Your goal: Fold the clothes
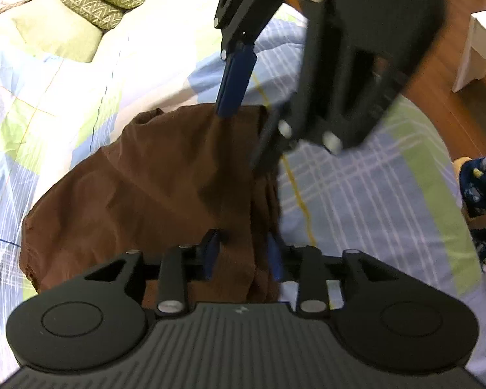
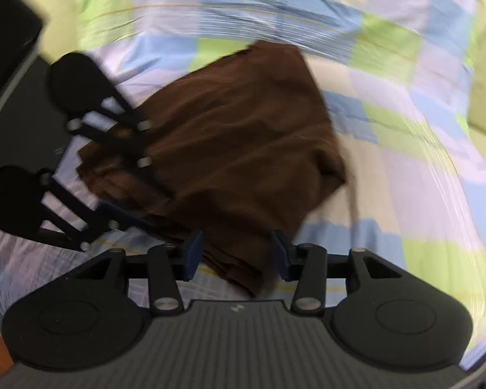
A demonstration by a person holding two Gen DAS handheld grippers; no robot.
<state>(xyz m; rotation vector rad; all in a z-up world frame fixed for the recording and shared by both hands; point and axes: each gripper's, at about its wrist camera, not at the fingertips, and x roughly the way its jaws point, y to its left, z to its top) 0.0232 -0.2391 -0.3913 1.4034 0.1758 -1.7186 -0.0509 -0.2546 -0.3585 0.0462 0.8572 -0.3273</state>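
I am holding my left tongs (image 1: 243, 254) over the near edge of the brown garment (image 1: 152, 188), which is lying folded on the bed, on top of the checked bedspread (image 1: 356, 188) of blue, green and pale squares. The two blue pads are standing apart with the thick folded edge of the cloth running between them; I am not seeing them press on it, so these tongs are released. My right tongs (image 2: 238, 254) are also released: in the right wrist view their blue fingers (image 2: 192, 253) are parted, with a corner of the brown garment (image 2: 243, 149) lying between them and clear gaps on both sides. In the left wrist view the right tongs (image 1: 239, 129) are reaching in from above, one blue finger (image 1: 235, 81) pointing down at the far edge of the cloth; whether it is touching the cloth I cannot tell. In the right wrist view the left tongs (image 2: 139, 201) are coming in from the left, over the folded side of the garment, and that picture is blurred. The garment is forming a rough rectangle with layered folds stacked along one side. Two green patterned cushions (image 1: 103, 0) are lying at the head of the bed, well apart from the cloth, and a white piece of furniture (image 1: 479, 48) is standing on the wooden floor (image 1: 437, 81) beside the bed.
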